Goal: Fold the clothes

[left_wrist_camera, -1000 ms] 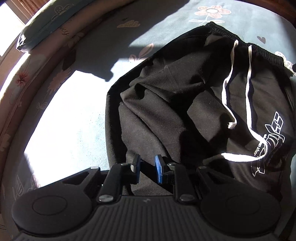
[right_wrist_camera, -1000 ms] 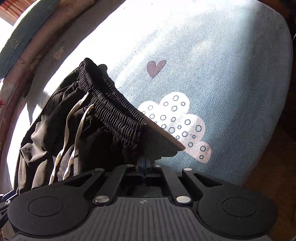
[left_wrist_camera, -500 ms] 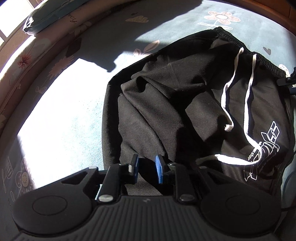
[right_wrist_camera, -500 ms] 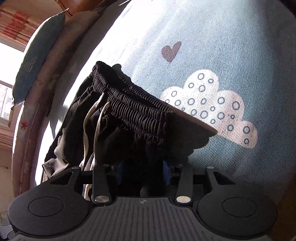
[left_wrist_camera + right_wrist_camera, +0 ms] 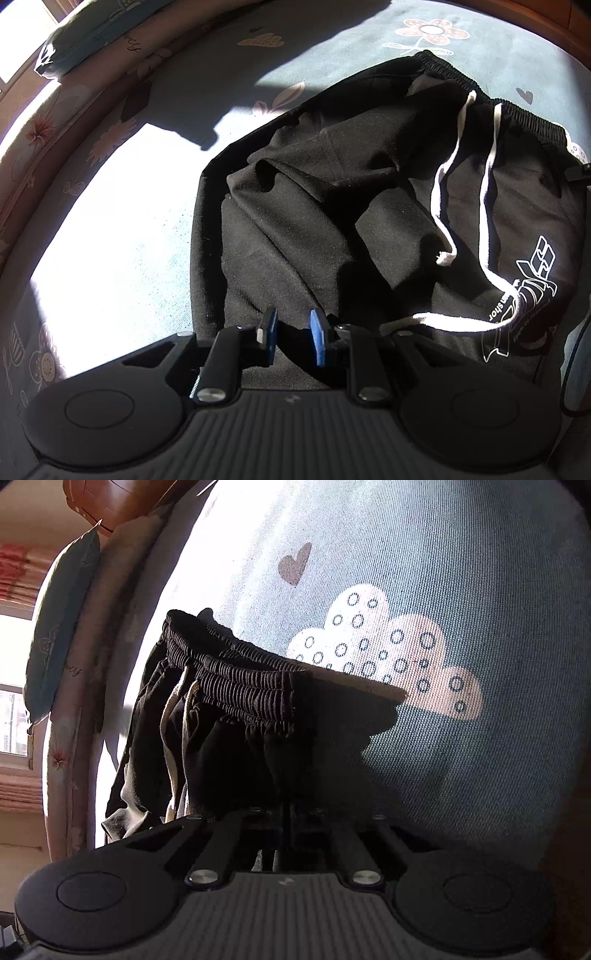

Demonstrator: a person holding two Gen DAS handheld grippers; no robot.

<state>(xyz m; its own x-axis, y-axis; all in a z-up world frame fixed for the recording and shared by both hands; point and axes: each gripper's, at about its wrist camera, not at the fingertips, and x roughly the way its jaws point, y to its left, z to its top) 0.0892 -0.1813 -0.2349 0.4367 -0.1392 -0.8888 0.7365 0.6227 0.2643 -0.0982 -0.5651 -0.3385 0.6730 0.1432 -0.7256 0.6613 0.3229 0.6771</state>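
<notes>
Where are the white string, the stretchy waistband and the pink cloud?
white string [image 5: 443, 192], left wrist view, mid-cord.
stretchy waistband [image 5: 243, 686], right wrist view, ribbed middle.
pink cloud [image 5: 406, 646], right wrist view, centre of print.

Layout relative to the shorts [image 5: 351, 206], which lie crumpled on the bed [image 5: 122, 229]. Waistband [image 5: 517, 110] at the far right end; two drawstrings [image 5: 487, 177] run from it toward the near edge, across the fabric. Left gripper [image 5: 291, 332] at the shorts' near edge, its fingers [image 5: 317, 339] apart over the fabric. Right gripper [image 5: 284, 812] at the waistband's right end, fabric between its fingers. Pillow [image 5: 92, 33] lies beyond the shorts, far left, on the bed's raised edge.
</notes>
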